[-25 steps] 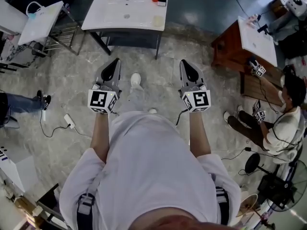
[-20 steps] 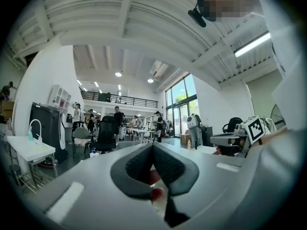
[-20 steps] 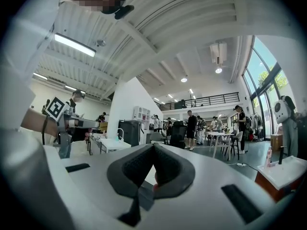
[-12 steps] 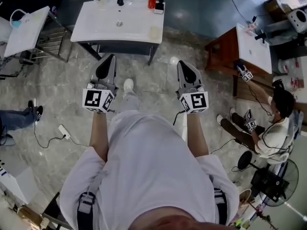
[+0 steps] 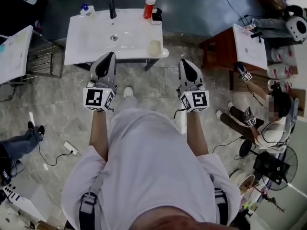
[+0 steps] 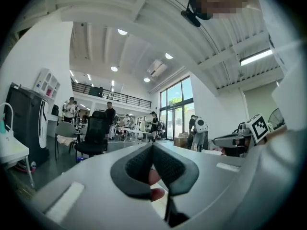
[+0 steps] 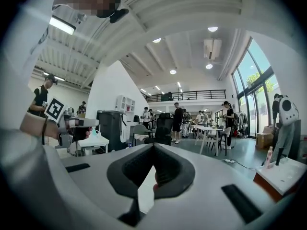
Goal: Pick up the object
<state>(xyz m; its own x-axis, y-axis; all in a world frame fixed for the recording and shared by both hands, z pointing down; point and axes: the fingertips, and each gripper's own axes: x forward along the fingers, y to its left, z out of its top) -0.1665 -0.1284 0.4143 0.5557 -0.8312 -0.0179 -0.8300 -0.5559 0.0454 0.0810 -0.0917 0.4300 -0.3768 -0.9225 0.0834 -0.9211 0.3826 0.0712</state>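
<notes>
A white washbasin table (image 5: pixel 96 49) stands just ahead in the head view. On its far edge are a red bottle with a white cap (image 5: pixel 149 7), a small black item (image 5: pixel 156 16), a black tap (image 5: pixel 112 8) and a small blue-capped bottle (image 5: pixel 86 9). A pale round object (image 5: pixel 154 47) lies near its right front corner. My left gripper (image 5: pixel 109 56) is shut and empty, its tip over the table's front edge. My right gripper (image 5: pixel 186 63) is also shut and empty, just right of that corner. In the gripper views the left gripper (image 6: pixel 152 145) and the right gripper (image 7: pixel 153 145) both point level into the hall.
A wooden table with a white top (image 5: pixel 249 44) stands at the right, and a seated person (image 5: pixel 271 128) with marker cubes sits beside it. A fan (image 5: pixel 276 169) is lower right. A white table (image 5: pixel 12 51) stands at the left. A power strip (image 5: pixel 71 148) and cable lie on the floor.
The washbasin table has come much closer in the head view, from well ahead to under the gripper tips. Both grippers stay shut and side by side.
</notes>
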